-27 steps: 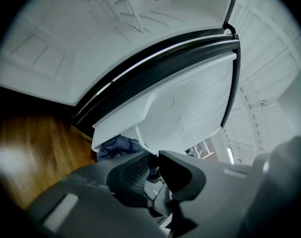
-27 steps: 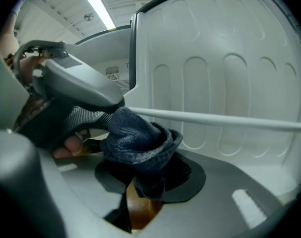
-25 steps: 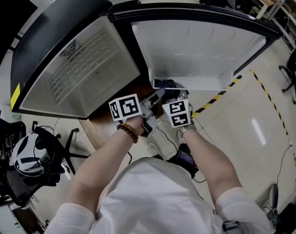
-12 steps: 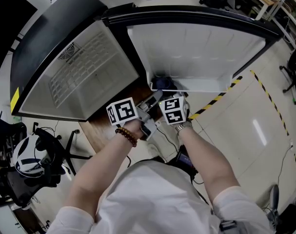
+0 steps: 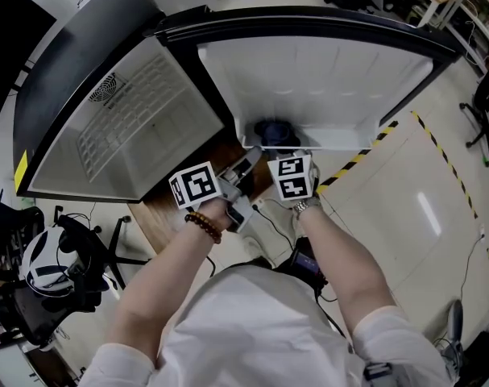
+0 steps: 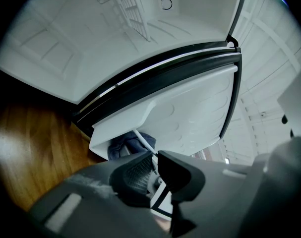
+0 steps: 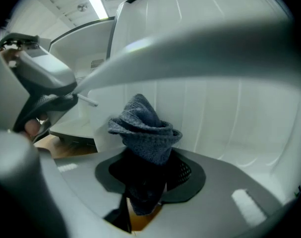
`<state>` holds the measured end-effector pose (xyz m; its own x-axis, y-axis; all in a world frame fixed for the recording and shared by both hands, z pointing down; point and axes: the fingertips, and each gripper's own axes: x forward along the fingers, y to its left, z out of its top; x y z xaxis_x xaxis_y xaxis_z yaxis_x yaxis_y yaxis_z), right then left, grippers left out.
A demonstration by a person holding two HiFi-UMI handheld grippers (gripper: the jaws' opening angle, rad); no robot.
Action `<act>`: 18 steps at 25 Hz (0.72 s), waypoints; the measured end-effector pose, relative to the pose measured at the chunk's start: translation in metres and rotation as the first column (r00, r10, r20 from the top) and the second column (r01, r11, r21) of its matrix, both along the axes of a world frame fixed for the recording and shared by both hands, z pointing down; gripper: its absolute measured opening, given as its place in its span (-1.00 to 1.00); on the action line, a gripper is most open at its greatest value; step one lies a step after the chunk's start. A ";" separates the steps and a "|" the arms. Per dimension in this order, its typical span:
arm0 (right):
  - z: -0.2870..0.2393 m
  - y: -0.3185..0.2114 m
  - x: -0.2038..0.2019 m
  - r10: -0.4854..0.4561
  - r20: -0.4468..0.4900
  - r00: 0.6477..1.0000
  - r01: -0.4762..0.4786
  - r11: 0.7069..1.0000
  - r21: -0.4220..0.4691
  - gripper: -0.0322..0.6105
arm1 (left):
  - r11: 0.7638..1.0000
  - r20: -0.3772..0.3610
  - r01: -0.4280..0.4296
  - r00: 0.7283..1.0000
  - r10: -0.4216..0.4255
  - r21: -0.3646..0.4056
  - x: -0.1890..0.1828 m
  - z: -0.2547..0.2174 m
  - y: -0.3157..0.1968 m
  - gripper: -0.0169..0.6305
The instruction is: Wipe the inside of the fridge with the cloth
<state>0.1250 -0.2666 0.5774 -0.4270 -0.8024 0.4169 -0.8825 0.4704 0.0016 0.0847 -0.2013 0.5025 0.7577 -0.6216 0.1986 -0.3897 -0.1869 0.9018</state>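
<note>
- The right gripper [image 7: 149,175] has its jaws clamped on the blue-grey cloth [image 7: 143,128]. The cloth bunches up in a wad above the dark pads [image 7: 186,172].
- The wad stands against the white inner liner of the open fridge door [image 5: 325,79], just above the door shelf [image 5: 341,139] at the liner's lower edge.
- The left gripper [image 6: 155,163] has its jaws drawn in to a narrow slit. A thin white rod [image 6: 143,140] runs into that slit and appears pinched there.
- From the right gripper view, the rod sticks out past the left jaw tips, just beside the cloth.
- Both grippers sit close together at the near corner of the door.
- To the left lies the open fridge compartment [image 5: 188,95], white inside, with a wire shelf [image 5: 135,111].
- A wooden board [image 5: 167,216] lies under the fridge's near edge.
</note>
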 end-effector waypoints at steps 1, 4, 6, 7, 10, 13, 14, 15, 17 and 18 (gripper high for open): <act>0.000 0.000 0.004 0.007 0.000 1.000 -0.007 1.000 0.001 -0.47 | 1.000 0.023 -0.003 1.000 0.003 0.009 -0.002 0.001 -0.001 -0.82; 0.002 -0.001 0.019 0.034 0.000 0.999 -0.034 0.999 -0.001 -0.47 | 0.999 0.092 -0.014 0.996 0.010 0.038 -0.008 0.003 -0.003 -0.83; 0.002 -0.001 0.029 0.052 -0.003 0.999 -0.052 0.999 -0.001 -0.47 | 1.000 0.074 -0.009 0.997 0.006 0.029 -0.007 0.004 -0.002 -0.83; 0.002 -0.001 0.035 0.061 -0.005 0.998 -0.061 0.998 -0.001 -0.47 | 1.000 0.056 -0.006 0.998 0.005 0.023 -0.005 0.003 -0.001 -0.83; 0.002 0.000 0.050 0.087 -0.016 0.996 -0.087 0.996 0.000 -0.47 | 1.000 -0.011 -0.009 1.000 0.010 0.021 0.001 -0.002 -0.001 -0.83; 0.002 0.000 0.065 0.117 -0.029 0.993 -0.117 0.993 -0.003 -0.47 | 1.000 -0.018 -0.002 1.000 0.002 0.001 0.001 0.001 0.001 -0.83; 0.003 0.000 0.071 0.129 -0.033 0.991 -0.129 0.992 -0.004 -0.47 | 1.000 -0.036 0.001 0.999 -0.001 -0.011 0.002 0.002 0.002 -0.83; 0.003 0.000 0.077 0.141 -0.037 0.989 -0.142 0.990 -0.004 -0.47 | 1.000 -0.061 -0.001 0.998 0.001 -0.012 0.005 0.000 0.002 -0.83; 0.003 0.000 0.089 0.168 -0.044 0.985 -0.168 0.986 -0.005 -0.47 | 1.000 -0.090 -0.008 0.996 0.007 -0.005 0.008 -0.003 0.002 -0.83; 0.003 0.000 0.095 0.181 -0.048 0.982 -0.182 0.983 -0.007 -0.47 | 1.000 -0.088 -0.007 0.996 0.006 -0.005 0.008 -0.002 0.002 -0.83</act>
